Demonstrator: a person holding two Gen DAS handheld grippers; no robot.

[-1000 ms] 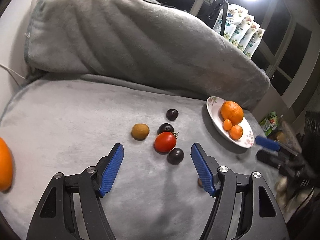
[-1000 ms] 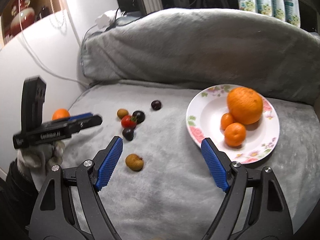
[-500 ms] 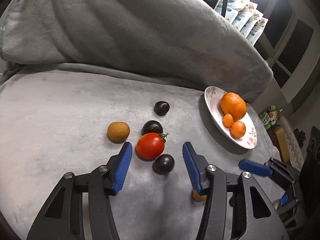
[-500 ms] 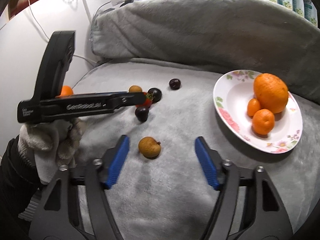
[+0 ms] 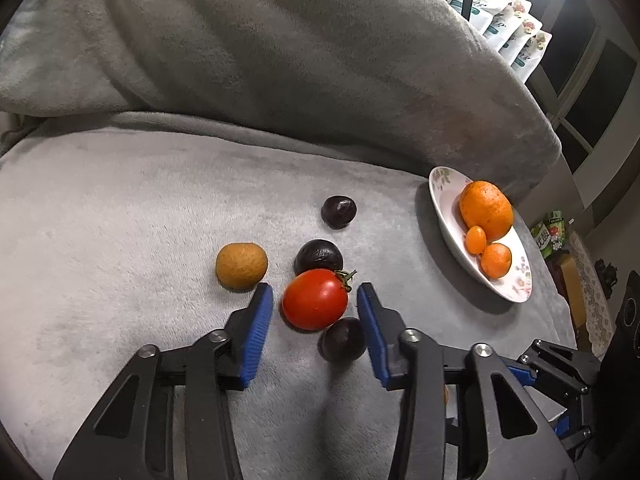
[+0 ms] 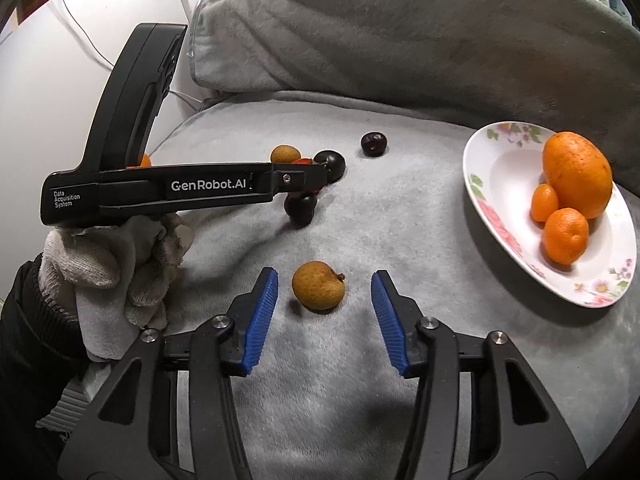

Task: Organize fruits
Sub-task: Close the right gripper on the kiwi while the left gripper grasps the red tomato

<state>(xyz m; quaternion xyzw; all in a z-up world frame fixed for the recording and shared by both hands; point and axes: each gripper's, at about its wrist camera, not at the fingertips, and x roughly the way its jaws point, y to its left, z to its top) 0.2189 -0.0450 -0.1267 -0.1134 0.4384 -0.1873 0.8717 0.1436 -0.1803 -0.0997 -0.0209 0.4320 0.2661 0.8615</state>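
The left gripper [image 5: 315,306] is closing, its blue pads flanking the red tomato [image 5: 314,299] without touching it. The right gripper [image 6: 325,295] is closing around a tan, rough-skinned longan [image 6: 318,285], with gaps on both sides. The floral plate [image 6: 496,168] holds 1 large orange [image 6: 578,180] and 2 small oranges. 3 dark round fruits and a second longan [image 5: 241,265] lie on the grey blanket [image 5: 120,220] beside the tomato. A gloved hand [image 6: 116,260] holds the left gripper pointing down at an angle.
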